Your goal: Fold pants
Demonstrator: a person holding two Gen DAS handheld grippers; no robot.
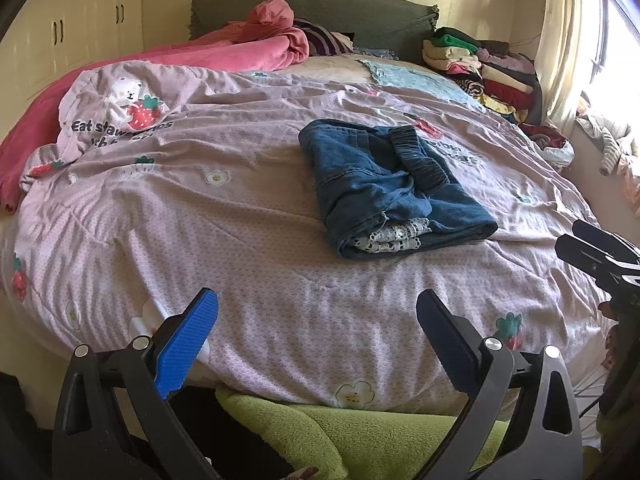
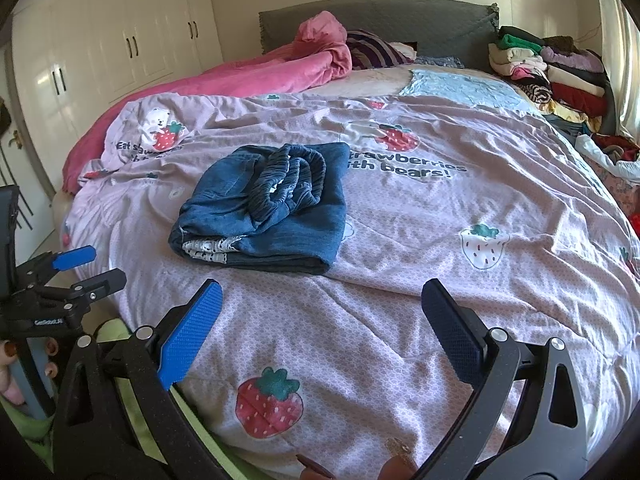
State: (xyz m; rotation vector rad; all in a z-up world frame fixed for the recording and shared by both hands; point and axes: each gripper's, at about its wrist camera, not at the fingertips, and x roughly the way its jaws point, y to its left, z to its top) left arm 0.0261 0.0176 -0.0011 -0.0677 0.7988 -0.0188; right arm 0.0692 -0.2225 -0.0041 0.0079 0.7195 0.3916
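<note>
Blue denim pants (image 1: pixel 384 184) lie folded into a compact stack on the lilac strawberry quilt (image 1: pixel 224 216), elastic waistband on top and white lace trim at the near edge. They also show in the right wrist view (image 2: pixel 272 208). My left gripper (image 1: pixel 316 320) is open and empty, held back over the bed's near edge, well short of the pants. My right gripper (image 2: pixel 320 312) is open and empty, also short of the pants. The left gripper shows at the left edge of the right wrist view (image 2: pixel 92 266), and the right gripper at the right edge of the left wrist view (image 1: pixel 568 236).
A pink blanket (image 1: pixel 224 52) is bunched at the back left by the grey headboard (image 1: pixel 360 12). A pile of folded clothes (image 1: pixel 492 68) sits at the back right near the curtain. White wardrobe doors (image 2: pixel 100 40) stand left. A green fleece (image 1: pixel 360 432) lies below the near edge.
</note>
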